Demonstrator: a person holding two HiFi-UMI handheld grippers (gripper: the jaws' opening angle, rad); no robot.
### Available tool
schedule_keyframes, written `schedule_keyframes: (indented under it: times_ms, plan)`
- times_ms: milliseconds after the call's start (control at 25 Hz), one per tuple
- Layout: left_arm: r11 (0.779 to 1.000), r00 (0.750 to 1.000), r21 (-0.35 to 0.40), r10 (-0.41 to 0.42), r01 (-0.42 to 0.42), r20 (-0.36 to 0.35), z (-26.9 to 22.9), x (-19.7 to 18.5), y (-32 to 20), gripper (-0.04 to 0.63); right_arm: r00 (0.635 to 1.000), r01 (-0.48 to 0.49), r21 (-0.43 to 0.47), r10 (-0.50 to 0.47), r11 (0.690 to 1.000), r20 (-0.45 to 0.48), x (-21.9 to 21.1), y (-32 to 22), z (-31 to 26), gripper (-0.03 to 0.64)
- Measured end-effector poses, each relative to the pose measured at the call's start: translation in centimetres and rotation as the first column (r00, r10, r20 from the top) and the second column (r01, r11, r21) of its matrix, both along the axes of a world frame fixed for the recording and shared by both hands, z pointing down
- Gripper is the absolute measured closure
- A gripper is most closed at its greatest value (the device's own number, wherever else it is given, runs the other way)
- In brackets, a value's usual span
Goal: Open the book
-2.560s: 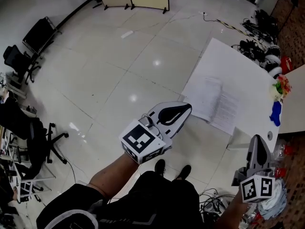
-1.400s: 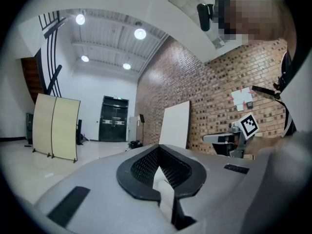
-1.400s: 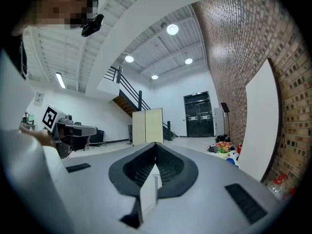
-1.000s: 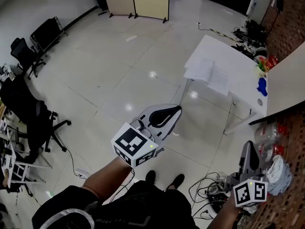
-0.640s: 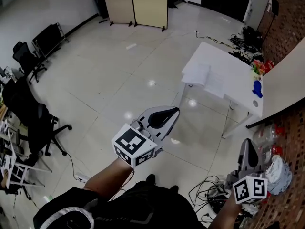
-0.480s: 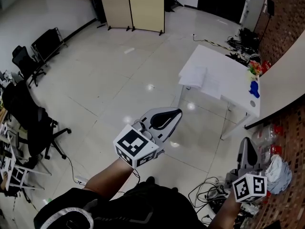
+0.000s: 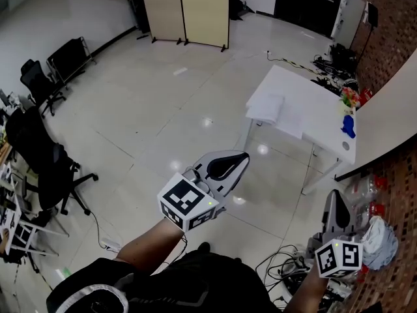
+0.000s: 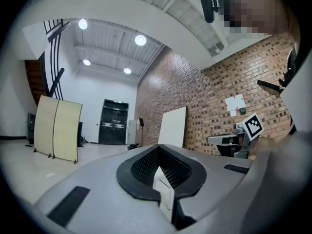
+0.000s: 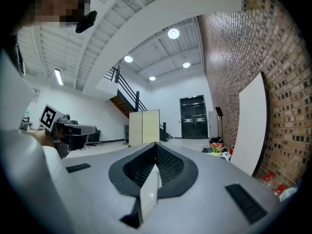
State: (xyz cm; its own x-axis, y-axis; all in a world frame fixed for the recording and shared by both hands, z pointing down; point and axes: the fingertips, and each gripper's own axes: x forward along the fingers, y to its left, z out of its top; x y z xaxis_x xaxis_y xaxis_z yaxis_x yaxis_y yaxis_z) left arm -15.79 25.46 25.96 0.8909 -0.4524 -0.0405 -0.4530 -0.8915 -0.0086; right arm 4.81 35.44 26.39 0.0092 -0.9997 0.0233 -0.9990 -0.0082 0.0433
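**Head view.** Looks steeply down over a pale tiled floor (image 7: 163, 103).
- Shows the left gripper (image 7: 240, 158) low in the middle, held out level on a bare forearm, tongs pressed together and pinching nothing.
- Shows the right gripper (image 7: 334, 197) at the lower right, tongs likewise pressed together and empty.
- Places the book (image 7: 273, 109) far off to the right, on the near left part of a white table (image 7: 319, 103), pale pages up. Well apart from both grippers, with only a stretch of floor between.
- Adds a blue thing (image 7: 348, 126) and a small colourful thing (image 7: 350, 96) at the table's right edge.
- Around the room: a beige folding screen (image 7: 186, 8) at the far side and black chairs (image 7: 42, 77) at the left. Also a tangle of cables (image 7: 287, 266) on the floor near the right gripper and a crumpled cloth (image 7: 378, 237) just right of it.
- Just right of the table: a large white board (image 7: 384, 119) propped by the brick wall (image 7: 391, 38).

**Left gripper view.** Looks level along closed tongs, black pads meeting at the tip around an empty hollow. Takes in the folding screen at the left, a black double door (image 8: 112, 123) in the middle and the brick wall with the white board to the right. Catches the right gripper's marker cube at the far right.

**Right gripper view.** Looks level along tongs pressed shut on nothing. Takes in a staircase (image 9: 124, 94), the folding screen and the double door ahead. Has the brick wall and white board at the right and the left gripper's marker cube at the far left.
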Motion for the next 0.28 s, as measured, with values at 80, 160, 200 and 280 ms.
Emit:
schedule_keyframes:
  times_ms: [80,160,200,280]
  plan:
    - [1.0,1.0,0.002,-0.001,0.001,0.003,0.18,0.09,0.33,0.598,1.0,0.006,0.0,-0.006,1.0,0.0,-0.12,0.14,0.19,0.618]
    - [1.0,1.0,-0.008,0.0,0.0,-0.001,0.41,0.24,0.56,0.598,1.0,0.009,-0.001,-0.009,1.0,0.001,-0.17,0.27,0.32,0.618]
    - [1.0,1.0,-0.012,0.0,0.0,-0.004,0.5,0.29,0.64,0.598,1.0,0.01,-0.001,-0.01,1.0,-0.002,-0.17,0.31,0.34,0.618]
    - [1.0,1.0,-0.018,0.002,-0.002,-0.009,0.64,0.36,0.76,0.598,1.0,0.011,0.001,-0.011,1.0,-0.012,-0.19,0.36,0.35,0.619]
